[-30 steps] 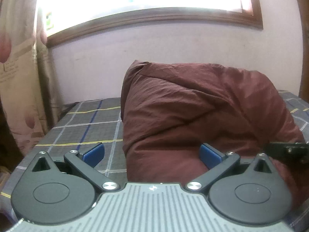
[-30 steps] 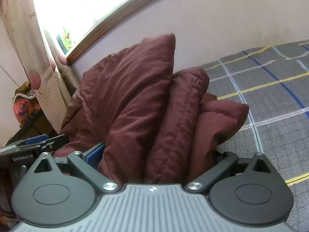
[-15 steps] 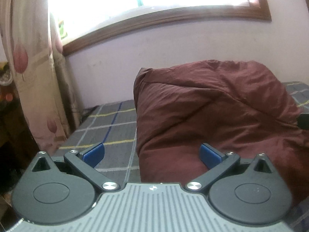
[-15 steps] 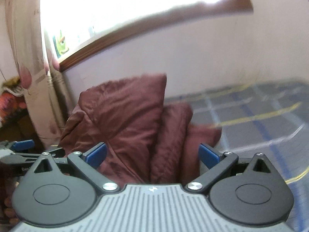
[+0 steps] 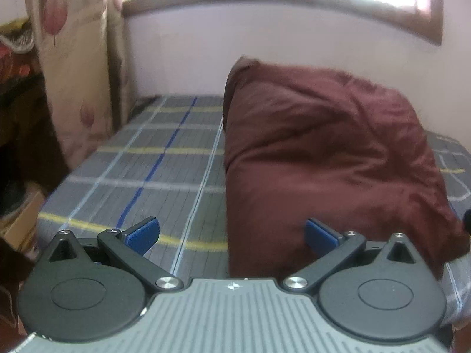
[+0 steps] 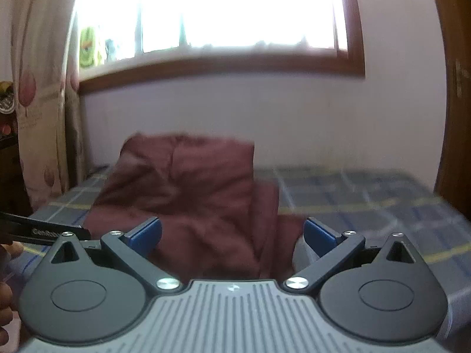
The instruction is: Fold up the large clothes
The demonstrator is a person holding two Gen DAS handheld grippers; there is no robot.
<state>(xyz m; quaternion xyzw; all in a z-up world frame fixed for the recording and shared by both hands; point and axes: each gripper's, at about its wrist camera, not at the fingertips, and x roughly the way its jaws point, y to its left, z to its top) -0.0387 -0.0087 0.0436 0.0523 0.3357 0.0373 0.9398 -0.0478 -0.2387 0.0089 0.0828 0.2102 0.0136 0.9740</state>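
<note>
A folded maroon garment (image 5: 323, 153) lies as a thick bundle on the checked bed cover (image 5: 153, 170), right of centre in the left wrist view. My left gripper (image 5: 232, 234) is open and empty, just short of the bundle's near left edge. In the right wrist view the same garment (image 6: 188, 194) lies ahead, blurred. My right gripper (image 6: 232, 234) is open and empty, drawn back from the bundle. The left gripper's black body (image 6: 44, 231) shows at that view's left edge.
The grey checked bed runs to a pale wall (image 5: 191, 64) under a wood-framed window (image 6: 235, 14). A floral curtain (image 5: 73, 58) hangs at the left. A dark wooden door frame (image 6: 453, 88) stands at the right. Clutter and boxes (image 5: 20, 214) sit beside the bed's left edge.
My right gripper has let go of the garment, opened and pulled back and up. My left gripper has drawn back and shifted left; the bundle stays on the bed.
</note>
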